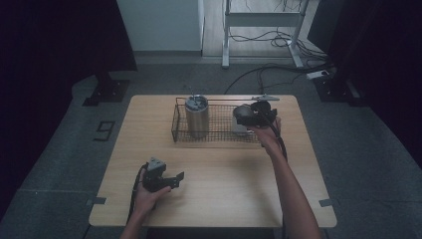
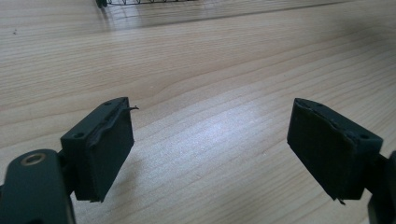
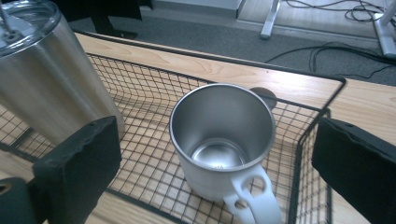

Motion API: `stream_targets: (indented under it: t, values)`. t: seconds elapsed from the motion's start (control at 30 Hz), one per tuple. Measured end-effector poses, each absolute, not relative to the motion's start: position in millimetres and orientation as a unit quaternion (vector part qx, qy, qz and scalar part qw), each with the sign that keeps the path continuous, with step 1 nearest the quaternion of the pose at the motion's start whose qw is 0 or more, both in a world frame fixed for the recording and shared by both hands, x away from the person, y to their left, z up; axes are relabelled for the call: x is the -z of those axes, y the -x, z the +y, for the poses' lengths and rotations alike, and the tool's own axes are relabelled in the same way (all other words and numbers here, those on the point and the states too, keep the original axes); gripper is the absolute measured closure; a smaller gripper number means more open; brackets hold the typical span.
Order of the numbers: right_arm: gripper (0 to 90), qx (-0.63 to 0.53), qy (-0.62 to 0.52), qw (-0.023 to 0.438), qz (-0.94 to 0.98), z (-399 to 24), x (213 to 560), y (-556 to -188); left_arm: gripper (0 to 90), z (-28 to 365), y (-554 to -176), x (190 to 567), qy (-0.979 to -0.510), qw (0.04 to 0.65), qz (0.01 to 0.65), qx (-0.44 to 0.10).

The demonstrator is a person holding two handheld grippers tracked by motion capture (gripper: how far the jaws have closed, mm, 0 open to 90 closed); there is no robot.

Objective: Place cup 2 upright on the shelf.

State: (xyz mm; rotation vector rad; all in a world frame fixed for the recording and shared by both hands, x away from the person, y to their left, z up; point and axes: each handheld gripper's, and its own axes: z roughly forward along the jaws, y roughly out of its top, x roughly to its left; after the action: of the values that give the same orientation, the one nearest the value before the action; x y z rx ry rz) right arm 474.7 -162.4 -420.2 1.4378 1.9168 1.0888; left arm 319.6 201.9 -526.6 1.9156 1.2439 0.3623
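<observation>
Right now the right tool (image 1: 251,115) hangs above the right end of the black wire-mesh basket (image 1: 180,123), and its jaws stand apart on either side of the small stainless-steel mug with a white handle (image 3: 223,142), pressing on nothing. Seen along the right tool, the mug stands upright on the basket floor, directly below and between the jaws, its open mouth facing up and its handle pointing back towards the tool. Its long axis runs vertically, so any approach would likely have to come straight down over the rim. The tall brushed-steel tumbler with a clear lid (image 3: 42,70) stands upright in the same basket, well to the mug's left, with bare mesh between them. The basket's right wall rises just beside the mug, so room is tighter on that side than on the tumbler's. The left tool (image 1: 166,180) rests low over the pale wooden surface (image 1: 224,174) near the person's edge, released and empty, well away from the basket; the right hand is plainly the nearer one.
</observation>
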Motion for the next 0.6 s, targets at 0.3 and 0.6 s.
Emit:
stream_targets:
  t: [0.3,0.6]
  values:
    - [3.9,-0.424,-0.53,0.245,0.692,-183.1,428.1,-451.1,14.7,201.9,-319.6,528.1,-0.758,0.397,0.497,-0.142]
    - [5.2,-0.45,-0.534,0.227,0.679,-203.1,440.1,-421.6,14.7,206.2,-320.0,526.5,-0.753,0.4,0.502,-0.144]
